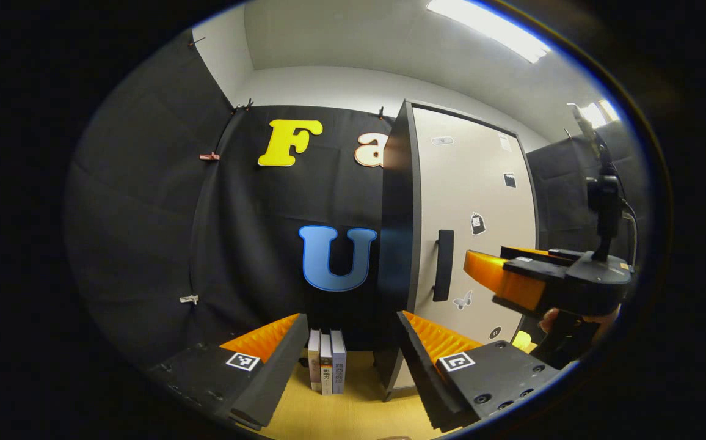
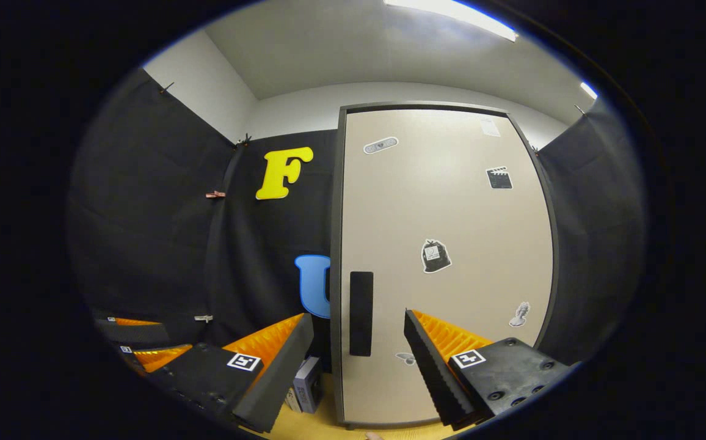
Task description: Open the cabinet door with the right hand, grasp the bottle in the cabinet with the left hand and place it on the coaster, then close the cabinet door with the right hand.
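Right gripper view: the cabinet door [image 2: 444, 263] stands closed, its upright handle [image 2: 361, 313] straight ahead between the spread fingers of the right gripper [image 2: 359, 360]. Left of that handle, the left gripper [image 2: 139, 342] waits, fingers apart, farther from it.

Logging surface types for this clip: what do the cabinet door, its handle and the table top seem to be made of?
Cabinet door: looks like a matte beige laminate or painted panel, flat with soft, even glare, set in a dark frame and bearing small stickers. Handle: a black vertical bar, matte, plastic or coated metal; the look leaves that open. Table top: light yellowish, wood-toned, probably laminate or wood; grain is too blurred to confirm.
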A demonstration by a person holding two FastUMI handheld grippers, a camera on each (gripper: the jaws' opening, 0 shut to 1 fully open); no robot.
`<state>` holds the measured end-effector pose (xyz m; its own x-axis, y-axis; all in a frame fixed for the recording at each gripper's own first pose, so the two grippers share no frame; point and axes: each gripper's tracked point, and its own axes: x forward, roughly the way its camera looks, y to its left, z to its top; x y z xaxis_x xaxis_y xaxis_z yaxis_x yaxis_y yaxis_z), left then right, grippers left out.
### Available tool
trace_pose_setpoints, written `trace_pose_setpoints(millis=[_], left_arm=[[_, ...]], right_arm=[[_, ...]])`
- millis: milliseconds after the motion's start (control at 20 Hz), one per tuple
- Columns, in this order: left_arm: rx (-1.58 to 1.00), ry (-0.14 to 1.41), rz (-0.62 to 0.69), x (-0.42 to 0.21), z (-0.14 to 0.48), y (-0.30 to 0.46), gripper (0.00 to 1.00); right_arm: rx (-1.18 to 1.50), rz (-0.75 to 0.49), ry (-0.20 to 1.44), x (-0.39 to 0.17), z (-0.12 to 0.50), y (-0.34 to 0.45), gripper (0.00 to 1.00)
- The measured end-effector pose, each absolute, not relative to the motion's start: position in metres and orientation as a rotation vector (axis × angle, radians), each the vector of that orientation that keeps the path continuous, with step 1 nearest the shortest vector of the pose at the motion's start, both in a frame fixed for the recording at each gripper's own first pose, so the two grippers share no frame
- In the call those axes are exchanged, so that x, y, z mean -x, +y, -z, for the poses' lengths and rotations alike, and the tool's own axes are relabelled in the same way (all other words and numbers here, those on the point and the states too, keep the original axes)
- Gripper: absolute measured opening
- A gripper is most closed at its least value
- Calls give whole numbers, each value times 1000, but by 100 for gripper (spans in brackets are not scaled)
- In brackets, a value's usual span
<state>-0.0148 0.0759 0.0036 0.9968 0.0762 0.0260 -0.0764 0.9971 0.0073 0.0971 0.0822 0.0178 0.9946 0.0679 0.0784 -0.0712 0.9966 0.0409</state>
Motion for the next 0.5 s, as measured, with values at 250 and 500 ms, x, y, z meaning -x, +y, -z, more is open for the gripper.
trace_pose_setpoints(millis=[250,500], left_arm=[[8,-2,-64,11,7,88,91],[33,19,-55,5,15,100,91]], right_arm=[[-61,-40,-34,-139,1,86,97],[-3,6,-24,-172,13,86,97]])
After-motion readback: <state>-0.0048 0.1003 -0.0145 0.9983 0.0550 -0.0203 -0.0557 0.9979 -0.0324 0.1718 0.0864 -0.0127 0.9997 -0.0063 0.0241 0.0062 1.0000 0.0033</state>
